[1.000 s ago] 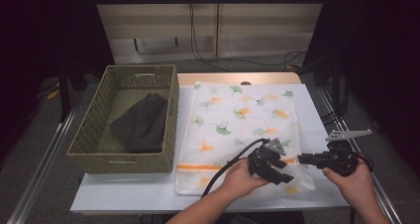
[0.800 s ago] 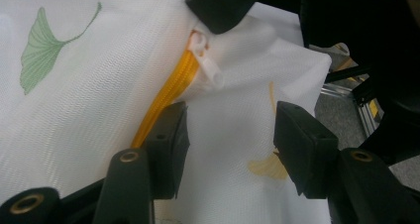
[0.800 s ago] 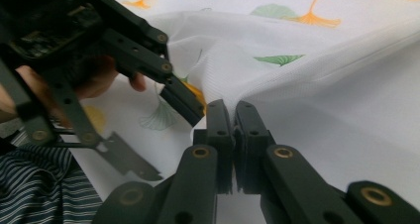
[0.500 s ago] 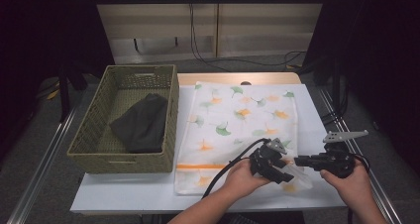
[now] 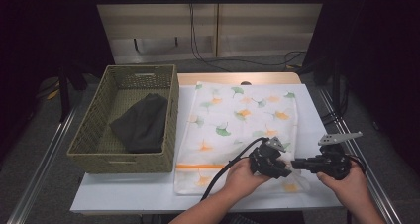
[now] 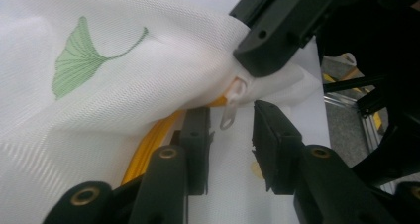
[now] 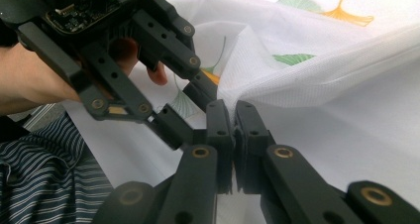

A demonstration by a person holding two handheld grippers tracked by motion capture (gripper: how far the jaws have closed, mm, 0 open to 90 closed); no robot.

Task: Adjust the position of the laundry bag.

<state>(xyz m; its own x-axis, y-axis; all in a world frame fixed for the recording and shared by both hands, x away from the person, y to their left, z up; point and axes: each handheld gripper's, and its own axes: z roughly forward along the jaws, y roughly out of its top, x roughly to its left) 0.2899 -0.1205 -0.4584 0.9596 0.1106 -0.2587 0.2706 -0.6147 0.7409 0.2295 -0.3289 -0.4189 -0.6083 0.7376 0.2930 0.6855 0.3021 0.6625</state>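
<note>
White table (image 5: 317,120), mesh laundry bag (image 5: 237,120) flat, long axis 12–6. Right gripper (image 7: 233,116) clamps the bag's near-right corner. Left gripper (image 6: 230,130) jaws narrow, just been closing, zipper pull (image 6: 232,110) between them at 12, untouched; left is nearer.

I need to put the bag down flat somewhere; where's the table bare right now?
Bare table runs as a strip right of the mesh bag, and a narrow band lies along the near edge below the basket. It is crowded at the bag's near right corner, around the left gripper and right gripper.
</note>
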